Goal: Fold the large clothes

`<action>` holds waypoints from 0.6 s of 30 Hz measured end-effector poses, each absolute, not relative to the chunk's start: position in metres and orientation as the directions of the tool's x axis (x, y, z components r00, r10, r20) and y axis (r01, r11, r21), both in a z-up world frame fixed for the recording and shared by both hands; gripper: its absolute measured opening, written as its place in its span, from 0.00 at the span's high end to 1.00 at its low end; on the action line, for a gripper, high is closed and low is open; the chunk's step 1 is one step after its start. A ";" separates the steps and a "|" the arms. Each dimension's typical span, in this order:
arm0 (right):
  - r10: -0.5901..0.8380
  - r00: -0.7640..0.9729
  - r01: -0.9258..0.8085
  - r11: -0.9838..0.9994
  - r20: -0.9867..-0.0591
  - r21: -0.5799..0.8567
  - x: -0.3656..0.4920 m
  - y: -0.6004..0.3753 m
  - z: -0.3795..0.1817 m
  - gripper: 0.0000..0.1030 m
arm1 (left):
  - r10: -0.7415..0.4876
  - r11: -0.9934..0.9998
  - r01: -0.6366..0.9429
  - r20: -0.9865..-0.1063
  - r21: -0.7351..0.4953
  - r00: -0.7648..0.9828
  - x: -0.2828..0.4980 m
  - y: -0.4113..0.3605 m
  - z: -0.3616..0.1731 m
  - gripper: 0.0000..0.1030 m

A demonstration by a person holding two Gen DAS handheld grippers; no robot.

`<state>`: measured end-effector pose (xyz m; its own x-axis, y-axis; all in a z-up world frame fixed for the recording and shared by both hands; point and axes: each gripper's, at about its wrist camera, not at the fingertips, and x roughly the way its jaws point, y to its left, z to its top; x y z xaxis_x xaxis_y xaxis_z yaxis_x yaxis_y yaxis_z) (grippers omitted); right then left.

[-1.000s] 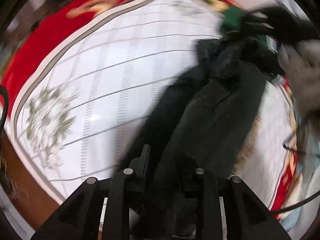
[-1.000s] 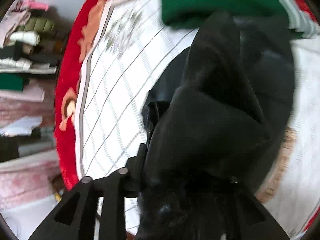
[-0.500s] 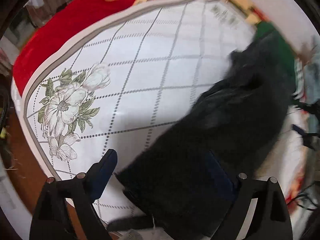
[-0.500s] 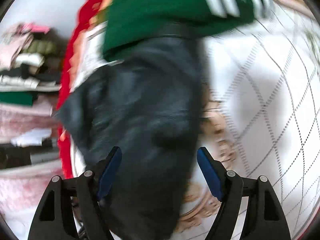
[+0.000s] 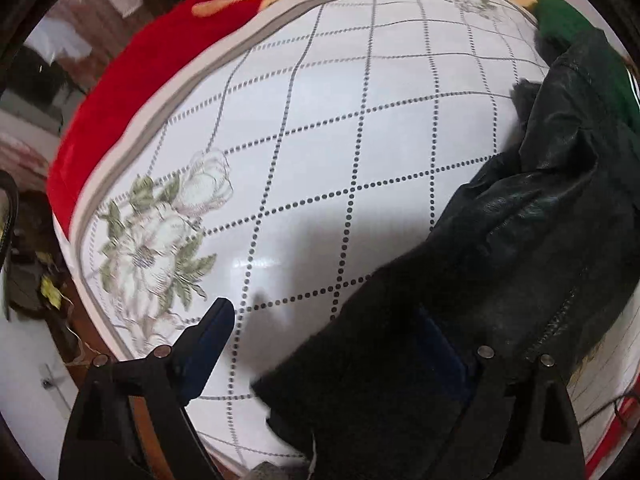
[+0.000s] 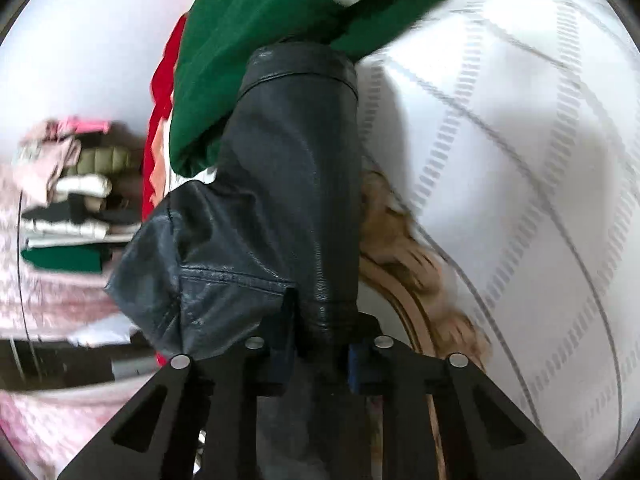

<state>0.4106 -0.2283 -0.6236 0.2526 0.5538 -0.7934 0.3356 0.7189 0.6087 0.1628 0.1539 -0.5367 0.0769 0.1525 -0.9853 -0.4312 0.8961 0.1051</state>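
Black leather jacket [image 5: 500, 264] lies on the white checked bed cover [image 5: 320, 140]; left wrist view: left gripper [image 5: 332, 344] fingers spread wide around its hem, nothing pinched; right wrist view: right gripper [image 6: 320, 356] fingers clamped on a jacket [image 6: 288, 184] fold, lifting it for folding, beside a green garment [image 6: 260, 20].

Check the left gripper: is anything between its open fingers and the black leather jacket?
Nothing visible blocks it. The left gripper is open, and the black leather jacket already lies across its right finger on the white checked bedsheet. The right gripper is shut on the jacket, with the green garment beyond.
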 end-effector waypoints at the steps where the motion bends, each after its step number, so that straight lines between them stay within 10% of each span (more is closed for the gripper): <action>1: 0.545 0.259 0.366 0.709 -0.798 0.603 0.395 -0.236 -0.615 0.83 | 0.169 0.900 -0.418 -0.983 0.121 0.079 0.161 0.152 -0.531 0.12; 12: 0.412 -0.017 0.623 0.717 -0.911 0.313 0.208 -0.332 -0.607 0.71 | 0.138 0.952 -0.294 -0.978 0.087 0.158 0.162 0.095 -0.481 0.12; 14: 0.359 0.001 0.581 0.759 -0.934 0.292 0.207 -0.334 -0.590 0.51 | 0.095 0.957 -0.288 -0.981 0.043 0.171 0.169 0.077 -0.483 0.12; 18: 0.303 0.044 0.533 0.799 -0.952 0.278 0.207 -0.314 -0.545 0.41 | 0.020 0.965 -0.261 -0.984 -0.027 0.177 0.197 0.034 -0.505 0.12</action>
